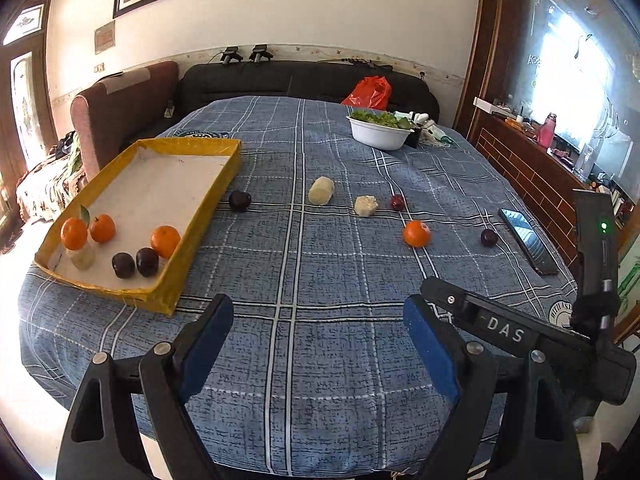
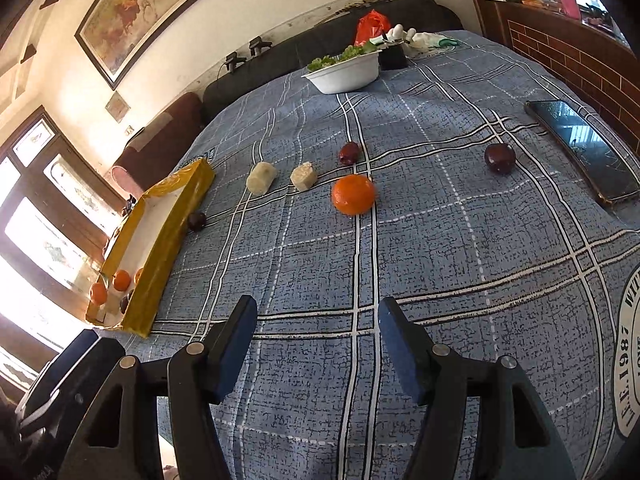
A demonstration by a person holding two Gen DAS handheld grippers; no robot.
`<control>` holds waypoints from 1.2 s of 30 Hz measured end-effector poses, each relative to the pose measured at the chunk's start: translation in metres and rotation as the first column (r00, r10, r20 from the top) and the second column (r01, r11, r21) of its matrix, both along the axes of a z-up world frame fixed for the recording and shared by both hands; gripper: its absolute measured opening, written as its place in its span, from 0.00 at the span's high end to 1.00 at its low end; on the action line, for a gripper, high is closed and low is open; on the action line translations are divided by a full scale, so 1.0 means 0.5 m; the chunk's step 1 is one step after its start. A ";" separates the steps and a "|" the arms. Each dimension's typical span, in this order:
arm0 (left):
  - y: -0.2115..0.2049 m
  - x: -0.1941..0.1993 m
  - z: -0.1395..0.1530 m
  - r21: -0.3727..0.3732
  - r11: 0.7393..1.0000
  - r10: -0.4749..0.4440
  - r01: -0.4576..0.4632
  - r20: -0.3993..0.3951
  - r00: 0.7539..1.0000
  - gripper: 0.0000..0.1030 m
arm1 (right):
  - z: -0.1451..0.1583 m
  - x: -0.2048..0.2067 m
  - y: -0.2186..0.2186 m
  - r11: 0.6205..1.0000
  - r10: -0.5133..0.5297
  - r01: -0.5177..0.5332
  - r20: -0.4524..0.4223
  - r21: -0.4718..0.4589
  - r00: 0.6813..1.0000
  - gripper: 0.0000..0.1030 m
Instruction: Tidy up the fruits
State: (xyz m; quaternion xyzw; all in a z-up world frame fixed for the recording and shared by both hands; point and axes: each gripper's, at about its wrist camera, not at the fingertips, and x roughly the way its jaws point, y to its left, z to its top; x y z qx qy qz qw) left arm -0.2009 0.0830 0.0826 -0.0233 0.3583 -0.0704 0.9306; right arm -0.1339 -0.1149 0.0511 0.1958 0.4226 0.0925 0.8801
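A yellow tray at the left of the table holds three oranges, two dark plums and a pale piece. Loose on the blue cloth lie an orange, three dark plums, and two pale peeled pieces. My left gripper is open and empty above the near table edge. My right gripper is open and empty, the loose orange ahead of it.
A white bowl of greens stands at the back right with a red bag behind it. A phone lies at the right edge. The right gripper's body is near the front right corner. A sofa lies beyond the table.
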 end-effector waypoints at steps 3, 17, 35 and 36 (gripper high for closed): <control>-0.010 0.004 -0.012 0.001 1.000 -0.020 0.020 -0.010 1.000 0.16 | -0.008 0.008 0.008 1.000 0.006 -0.006 -0.007 -0.003 1.000 0.34; 0.245 0.034 0.075 -0.073 0.982 0.183 -0.175 0.115 0.976 0.12 | -0.005 0.033 0.005 0.997 -0.027 0.028 0.010 -0.078 1.000 0.33; 0.477 0.228 -0.037 0.472 0.775 0.475 -0.420 0.003 0.880 0.12 | 0.001 0.057 0.075 0.990 0.052 -0.046 0.039 -0.135 0.998 0.32; 0.467 0.235 -0.035 0.464 0.785 0.458 -0.410 0.009 0.889 0.12 | 0.000 0.059 0.076 0.990 0.052 -0.046 0.037 -0.135 0.998 0.32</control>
